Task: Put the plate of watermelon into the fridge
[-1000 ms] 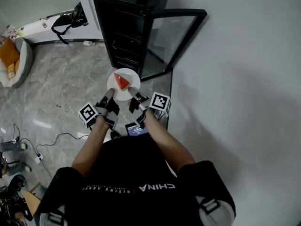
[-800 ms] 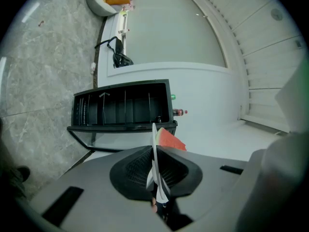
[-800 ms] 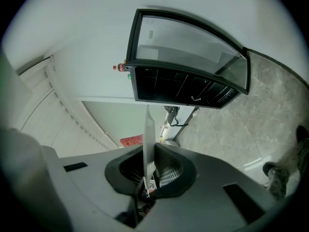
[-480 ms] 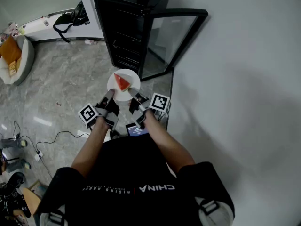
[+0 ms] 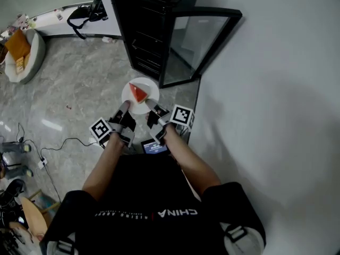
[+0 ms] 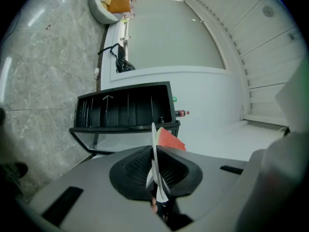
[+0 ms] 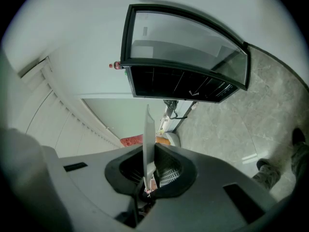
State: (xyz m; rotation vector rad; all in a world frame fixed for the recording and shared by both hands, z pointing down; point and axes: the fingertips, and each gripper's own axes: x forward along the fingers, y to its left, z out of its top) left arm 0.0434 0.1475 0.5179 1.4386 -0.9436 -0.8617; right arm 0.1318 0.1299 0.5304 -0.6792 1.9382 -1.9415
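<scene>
A person seen from above stands on a grey marble floor (image 5: 79,89) and holds a white plate (image 5: 143,106) out in front of the body, level with one red watermelon wedge (image 5: 138,93) lying on it. The left hand-held gripper (image 5: 124,110) is clenched on the plate's near left rim and the right hand-held gripper (image 5: 152,109) is clenched on its near right rim. In both gripper views the thin rim sits edge-on between the dark pads, which press on it. The plate is short of the black fridge (image 5: 151,31), whose glass door (image 5: 199,41) stands swung open to the right beside a white wall (image 5: 276,89). Compared with a second ago, the plate and both grippers keep the same hold and the same spot in the head view, while the fridge has slid up toward the top edge. Its top, which showed a red-capped bottle before, is now cut off there. That bottle (image 6: 181,113) shows only in the left gripper view, small and lying sideways in the frame. The fridge's inside is dark, so its shelves are hard to make out. The watermelon is mostly hidden behind the plate in the right gripper view.
</scene>
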